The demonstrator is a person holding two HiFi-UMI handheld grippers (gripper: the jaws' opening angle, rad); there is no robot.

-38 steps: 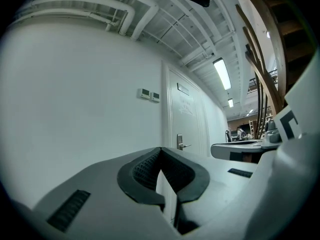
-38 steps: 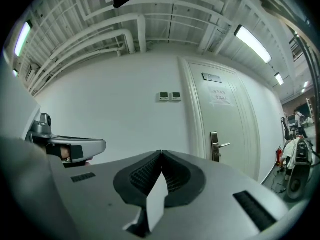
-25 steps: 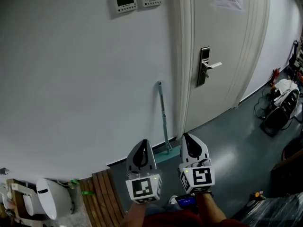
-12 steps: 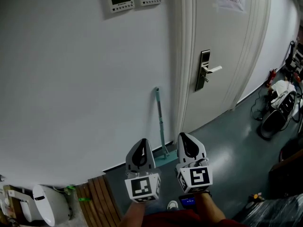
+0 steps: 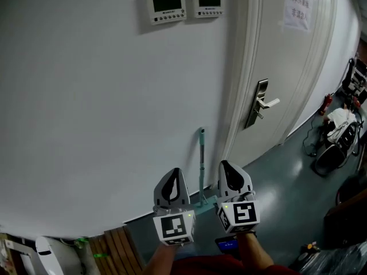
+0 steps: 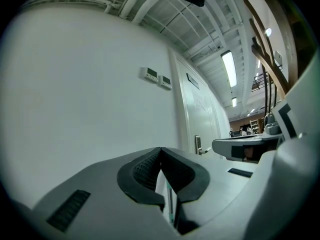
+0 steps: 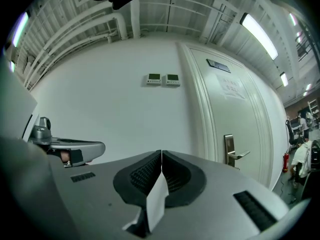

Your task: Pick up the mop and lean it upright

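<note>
Mop (image 5: 201, 165) leans nearly upright against the wall (image 5: 103, 125), just left of the door (image 5: 275, 67), with its head on the floor (image 5: 269, 176). Left tool (image 5: 173, 176) and right tool (image 5: 226, 171) hang in front of it, each with jaws pressed together and empty. I judge the risk to be the steep handle: a brush from either tool could tip it sideways and send it sliding down.

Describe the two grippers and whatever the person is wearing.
Both the left gripper and right gripper have pale grey shells tapering to a point, with black ribbed pads inside. Each carries a white cube with black square markers and a green light. A dark red garment shows below.
</note>
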